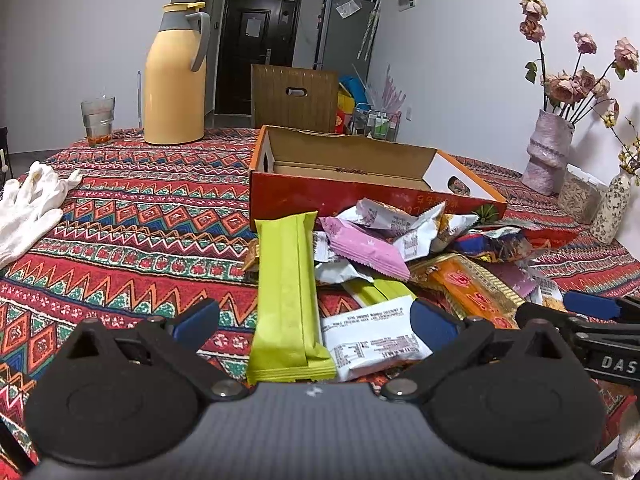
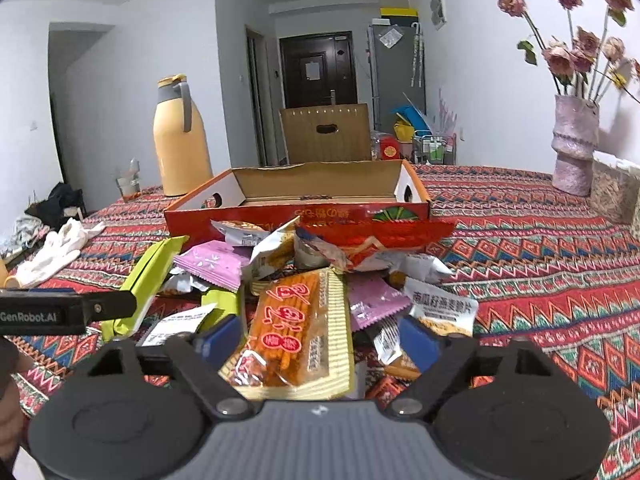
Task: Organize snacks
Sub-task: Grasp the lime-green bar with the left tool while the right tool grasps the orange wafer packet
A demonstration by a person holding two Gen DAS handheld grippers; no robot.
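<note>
Orange snack pack (image 2: pixel 294 326) between the right gripper (image 2: pixel 320 338) jaws, pads apart, not pressing, left gripper (image 1: pixel 316 320) spread around green bar (image 1: pixel 286 300), red box (image 2: pixel 304 216) beyond toward tabletop's far edge

You face white walls (image 2: pixel 140 60) and a dark door (image 2: pixel 318 68) at twelve o'clock. A grey fridge (image 2: pixel 394 76) stands at one o'clock (papers are on it), a brown chair (image 1: pixel 294 94) before it.

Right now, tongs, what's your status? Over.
Left tongs open around the green bar. Right tongs straddling the orange snack pack, grip unclear. Red box looks empty. Snack pile lies before it.
</note>
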